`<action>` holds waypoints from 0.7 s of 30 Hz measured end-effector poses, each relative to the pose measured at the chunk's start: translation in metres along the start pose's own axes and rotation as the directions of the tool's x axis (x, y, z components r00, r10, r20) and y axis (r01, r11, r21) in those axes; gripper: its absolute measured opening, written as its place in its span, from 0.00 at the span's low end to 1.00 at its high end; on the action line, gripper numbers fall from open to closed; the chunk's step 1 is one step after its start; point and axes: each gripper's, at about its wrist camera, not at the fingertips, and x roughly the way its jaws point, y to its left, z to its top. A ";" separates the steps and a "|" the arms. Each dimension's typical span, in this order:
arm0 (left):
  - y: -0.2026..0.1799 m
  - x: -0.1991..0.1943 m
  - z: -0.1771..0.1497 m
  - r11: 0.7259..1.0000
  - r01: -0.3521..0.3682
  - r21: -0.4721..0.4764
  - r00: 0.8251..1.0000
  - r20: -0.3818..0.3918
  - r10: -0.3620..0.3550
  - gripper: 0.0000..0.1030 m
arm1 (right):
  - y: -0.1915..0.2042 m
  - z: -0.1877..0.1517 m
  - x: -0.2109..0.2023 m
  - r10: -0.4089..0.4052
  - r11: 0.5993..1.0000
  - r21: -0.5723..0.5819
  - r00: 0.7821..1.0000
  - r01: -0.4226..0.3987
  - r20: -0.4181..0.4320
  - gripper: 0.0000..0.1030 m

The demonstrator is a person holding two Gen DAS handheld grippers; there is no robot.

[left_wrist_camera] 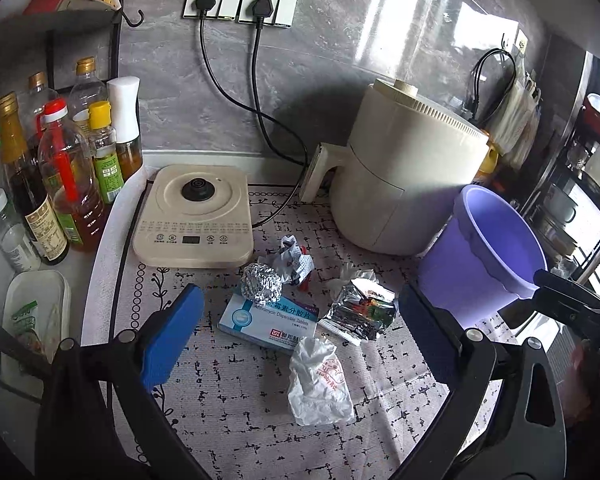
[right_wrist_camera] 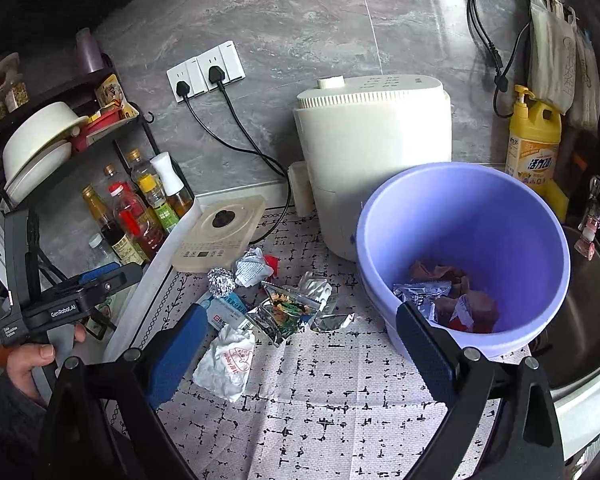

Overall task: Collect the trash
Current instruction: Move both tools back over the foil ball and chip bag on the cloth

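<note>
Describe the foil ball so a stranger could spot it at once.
Start at the cream induction cooker on the patterned mat. Just off its front right corner sits the foil ball, touching the blue medicine box. It alone is round, tightly crumpled, plain silver, with no print.

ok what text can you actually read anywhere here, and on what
"GenRobot.AI": side of the left gripper.
"Disperable Tablets": blue and white medicine box; its brand word is partly hidden by the foil ball.
Pink print on the white wrapper: too blurred.
Yellow detergent bottle, oil bottles, cooker panel: too small.
</note>
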 end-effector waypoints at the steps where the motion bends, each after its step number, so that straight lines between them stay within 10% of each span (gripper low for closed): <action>1: 0.004 0.001 -0.002 1.000 0.002 -0.002 1.000 -0.007 -0.002 0.94 | 0.005 -0.001 0.004 0.002 1.000 -0.003 1.000 -0.002 -0.008 0.88; 21: 0.055 0.048 -0.003 0.995 0.100 0.019 0.989 -0.113 -0.097 0.80 | 0.038 -0.035 0.082 -0.015 0.992 0.120 0.987 0.034 -0.160 0.60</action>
